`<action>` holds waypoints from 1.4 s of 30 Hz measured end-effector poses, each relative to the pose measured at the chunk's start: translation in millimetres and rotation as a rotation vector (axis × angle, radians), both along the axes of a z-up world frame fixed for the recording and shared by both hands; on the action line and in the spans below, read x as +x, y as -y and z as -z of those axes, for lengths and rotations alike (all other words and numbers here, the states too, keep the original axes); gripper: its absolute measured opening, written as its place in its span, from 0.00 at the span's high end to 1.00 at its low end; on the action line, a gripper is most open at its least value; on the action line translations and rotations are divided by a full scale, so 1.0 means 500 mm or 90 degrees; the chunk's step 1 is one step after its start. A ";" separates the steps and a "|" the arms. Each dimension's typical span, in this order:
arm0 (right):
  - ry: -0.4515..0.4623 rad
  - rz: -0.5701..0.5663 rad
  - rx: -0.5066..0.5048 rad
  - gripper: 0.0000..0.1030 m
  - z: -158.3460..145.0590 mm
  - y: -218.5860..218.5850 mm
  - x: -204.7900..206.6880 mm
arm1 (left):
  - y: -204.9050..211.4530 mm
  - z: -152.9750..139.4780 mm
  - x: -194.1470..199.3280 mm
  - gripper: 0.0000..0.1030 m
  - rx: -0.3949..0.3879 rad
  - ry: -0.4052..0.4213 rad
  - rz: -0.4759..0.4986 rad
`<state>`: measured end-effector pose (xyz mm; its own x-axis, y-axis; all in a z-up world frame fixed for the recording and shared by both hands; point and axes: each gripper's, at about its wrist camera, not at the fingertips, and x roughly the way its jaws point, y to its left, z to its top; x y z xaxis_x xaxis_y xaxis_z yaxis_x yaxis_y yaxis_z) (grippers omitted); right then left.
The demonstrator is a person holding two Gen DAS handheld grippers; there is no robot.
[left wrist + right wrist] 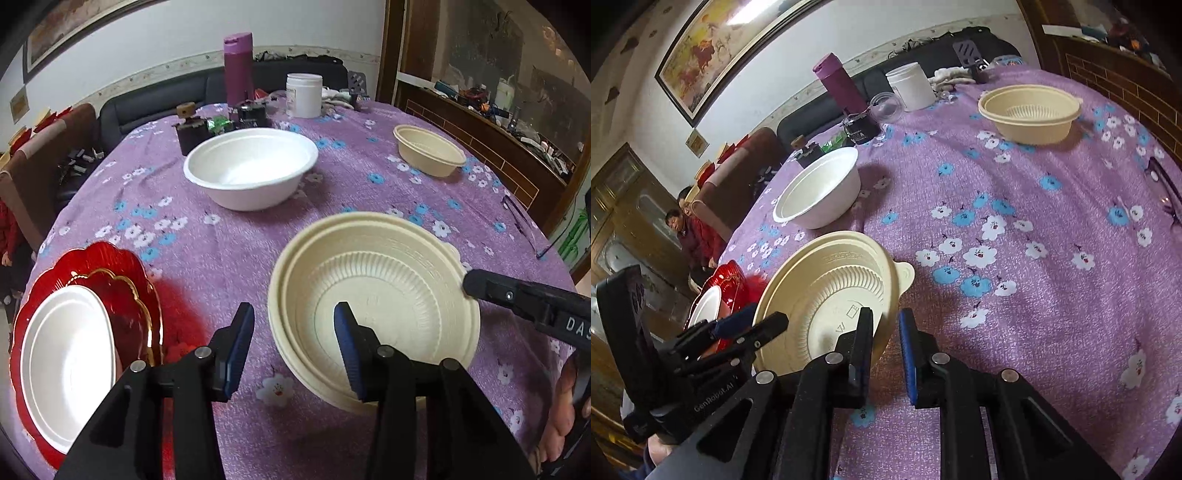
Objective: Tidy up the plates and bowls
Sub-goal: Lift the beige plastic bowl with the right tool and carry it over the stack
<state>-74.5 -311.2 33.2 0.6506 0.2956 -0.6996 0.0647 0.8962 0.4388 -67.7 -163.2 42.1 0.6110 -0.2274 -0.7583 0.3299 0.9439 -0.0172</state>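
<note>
Two nested cream bowls [373,295] sit on the purple flowered tablecloth, also in the right wrist view [827,291]. My left gripper [293,339] is open, its right finger inside the bowl near the close rim and its left finger outside. My right gripper [886,339] is open, its jaws either side of the bowl's right rim. A white bowl [251,166] stands further back. A third cream bowl [428,149] stands far right. A white plate [66,358] lies on stacked red plates [129,280] at the left.
At the table's far edge stand a purple bottle [238,70], a white jar [303,94] and dark small items [192,131]. Glasses [1165,188] lie at the right edge. A sofa and a chair stand behind; people are beyond the table's left side.
</note>
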 end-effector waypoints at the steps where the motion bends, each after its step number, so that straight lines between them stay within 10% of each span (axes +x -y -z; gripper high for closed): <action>1: 0.004 0.000 -0.009 0.85 -0.002 -0.002 -0.003 | 0.001 0.000 0.000 0.58 0.004 0.004 -0.001; 5: 0.010 -0.005 -0.027 0.85 -0.002 -0.012 -0.008 | 0.008 0.002 -0.006 0.74 0.018 0.020 0.004; 42: 0.059 -0.073 -0.019 0.84 -0.094 -0.131 0.020 | -0.135 -0.102 -0.038 0.73 -0.009 0.098 -0.076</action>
<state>-64.5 -245.8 80.4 0.6755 0.3511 -0.6484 -0.0780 0.9085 0.4106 -86.6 -95.6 93.0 0.7432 -0.1561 -0.6506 0.2148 0.9766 0.0110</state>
